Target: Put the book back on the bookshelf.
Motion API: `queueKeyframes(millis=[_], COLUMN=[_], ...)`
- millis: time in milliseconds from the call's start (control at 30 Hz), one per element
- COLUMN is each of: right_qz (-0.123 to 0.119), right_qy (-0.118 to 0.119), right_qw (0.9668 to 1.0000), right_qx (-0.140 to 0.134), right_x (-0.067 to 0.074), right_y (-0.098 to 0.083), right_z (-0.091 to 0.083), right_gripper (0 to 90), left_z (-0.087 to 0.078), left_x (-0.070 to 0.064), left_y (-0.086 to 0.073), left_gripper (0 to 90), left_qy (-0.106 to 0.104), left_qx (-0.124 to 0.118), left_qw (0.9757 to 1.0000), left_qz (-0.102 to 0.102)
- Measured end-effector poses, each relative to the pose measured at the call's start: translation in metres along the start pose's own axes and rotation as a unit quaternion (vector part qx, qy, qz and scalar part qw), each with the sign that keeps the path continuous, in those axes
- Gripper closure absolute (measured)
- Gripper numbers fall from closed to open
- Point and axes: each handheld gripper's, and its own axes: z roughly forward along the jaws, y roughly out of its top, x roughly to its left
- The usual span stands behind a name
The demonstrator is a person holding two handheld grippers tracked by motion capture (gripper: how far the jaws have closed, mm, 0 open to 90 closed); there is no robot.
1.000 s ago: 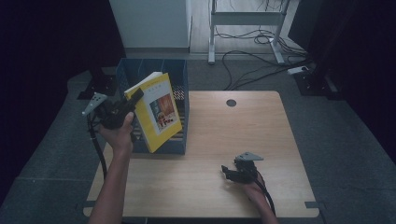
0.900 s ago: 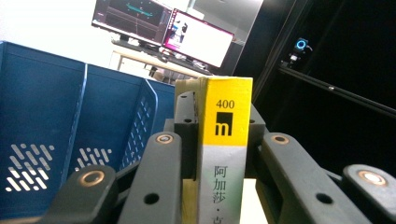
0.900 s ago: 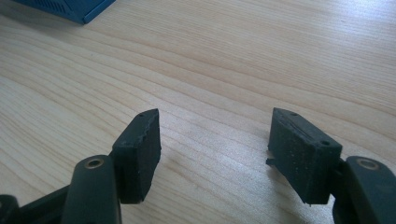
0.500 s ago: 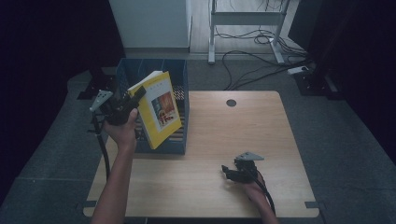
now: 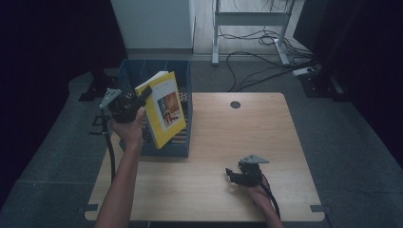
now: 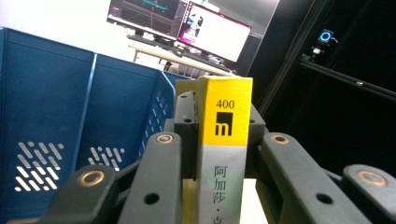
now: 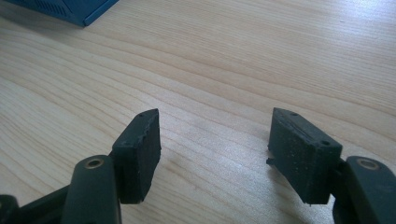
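We see the left hand-held gripper (image 5: 142, 97) clamped on the spine of a yellow book (image 5: 164, 109), holding it tilted above the blue file box (image 5: 183, 83) at the counter's (image 5: 214, 137) left edge, while the right hand-held gripper (image 5: 231, 175) rests on the counter, jaws apart and empty.

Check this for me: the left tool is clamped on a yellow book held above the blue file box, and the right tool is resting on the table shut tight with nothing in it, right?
Not quite. The right tool is open, not shut: the right gripper view shows its jaws standing wide apart over bare table with nothing between them. The rest holds: the left tool is clamped on the yellow book above the blue file box.
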Motion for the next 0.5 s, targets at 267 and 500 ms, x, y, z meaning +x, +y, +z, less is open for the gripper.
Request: queueKeyframes(millis=[267, 500], right_qz=[0.002, 0.001], right_qy=[0.001, 0.001], right_qw=[1.0000, 1.0000], right_qx=[-0.002, -0.002], right_x=[-0.0004, -0.0002], right_y=[-0.0004, -0.0006], right_z=[-0.0002, -0.0003], right_gripper=[33.7, 33.6], left_z=[0.0108, 0.0111], left_x=[-0.0005, -0.0077], left_y=[0.0019, 0.0014], left_gripper=[75.7, 75.6], left_qy=[0.010, 0.002], left_qx=[0.000, 0.000], left_qw=[0.9999, 0.9999], left_qz=[0.007, 0.013])
